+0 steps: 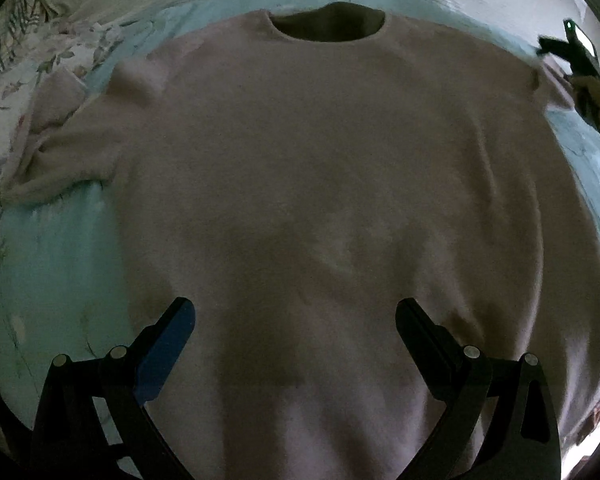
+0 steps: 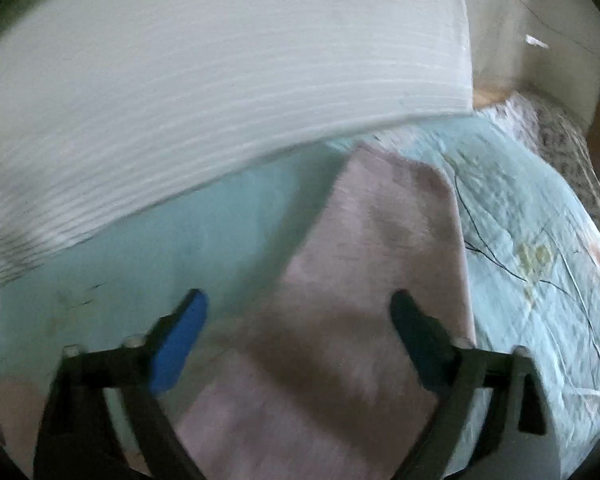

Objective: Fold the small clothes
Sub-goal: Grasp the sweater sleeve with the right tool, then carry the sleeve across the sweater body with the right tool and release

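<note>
Pale aqua bedsheet with a faint floral print [image 1: 56, 256] covers the bed; a fuzzy pale pink crew-neck sweater [image 1: 320, 168] lies flat on it, front up, neckline at 12 o'clock in the left wrist view. Left sleeve [image 1: 56, 148] is bunched and folded at 9 o'clock, next to a floral pillow or quilt [image 1: 8, 92]. Left hand-held gripper [image 1: 296, 312] hangs over the sweater's lower body, jaws wide apart, nothing between the pads, no contact visible. At 2 o'clock in that view the right hand-held gripper [image 1: 572, 56] shows small and dark at the sweater's right shoulder, a hand [image 1: 598, 100] behind it.

Right wrist view only: blurred. Right hand-held gripper [image 2: 300, 312] is partly spread, blue pad [image 2: 176, 344] on its left finger, positioned over the sweater's other sleeve [image 2: 380, 240], which runs toward 12 o'clock with its cuff end by a white ribbed headboard or panel [image 2: 204, 92]. Pads are not pressing the fabric; whether the tips touch it, can't tell. Sheet's printed branches [image 2: 540, 264] sit at 3 o'clock.
</note>
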Demonstrator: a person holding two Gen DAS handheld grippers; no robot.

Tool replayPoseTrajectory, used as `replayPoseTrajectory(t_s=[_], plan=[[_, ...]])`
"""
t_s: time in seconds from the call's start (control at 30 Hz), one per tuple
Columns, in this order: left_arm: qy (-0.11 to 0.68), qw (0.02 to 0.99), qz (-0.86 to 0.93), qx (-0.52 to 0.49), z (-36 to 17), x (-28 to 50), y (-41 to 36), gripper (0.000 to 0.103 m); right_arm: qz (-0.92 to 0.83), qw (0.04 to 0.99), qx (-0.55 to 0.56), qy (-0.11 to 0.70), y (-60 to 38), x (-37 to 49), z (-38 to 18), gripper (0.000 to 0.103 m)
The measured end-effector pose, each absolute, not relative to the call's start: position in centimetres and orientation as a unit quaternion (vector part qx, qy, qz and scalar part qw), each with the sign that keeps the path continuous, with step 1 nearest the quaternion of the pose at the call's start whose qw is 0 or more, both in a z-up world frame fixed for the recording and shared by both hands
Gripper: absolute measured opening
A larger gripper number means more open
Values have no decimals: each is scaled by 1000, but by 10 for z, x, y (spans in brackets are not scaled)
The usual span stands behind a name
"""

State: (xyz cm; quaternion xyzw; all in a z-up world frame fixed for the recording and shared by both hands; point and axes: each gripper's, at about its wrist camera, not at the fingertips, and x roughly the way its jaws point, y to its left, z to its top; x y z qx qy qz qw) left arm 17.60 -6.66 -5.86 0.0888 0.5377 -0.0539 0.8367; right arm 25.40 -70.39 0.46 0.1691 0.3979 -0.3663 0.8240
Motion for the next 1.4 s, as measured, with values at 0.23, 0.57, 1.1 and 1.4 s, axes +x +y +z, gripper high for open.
replayPoseTrajectory(t_s=[0.23,0.57,1.1,1.4], plan=[[526,847,-44,63,-53,200,-53,101,-301,852,215,370,-703,237,11,8],[499,863,-60,41,-37,185,-53,101,-61,909,246,332,-554,230,51,7],[493,866,-54,-56,-36,167,4,101,231,854,203,419,-272,223,-16,7],[493,857,-95,-112,-39,208,22,101,265,826,159,471,-240,207,-44,12]])
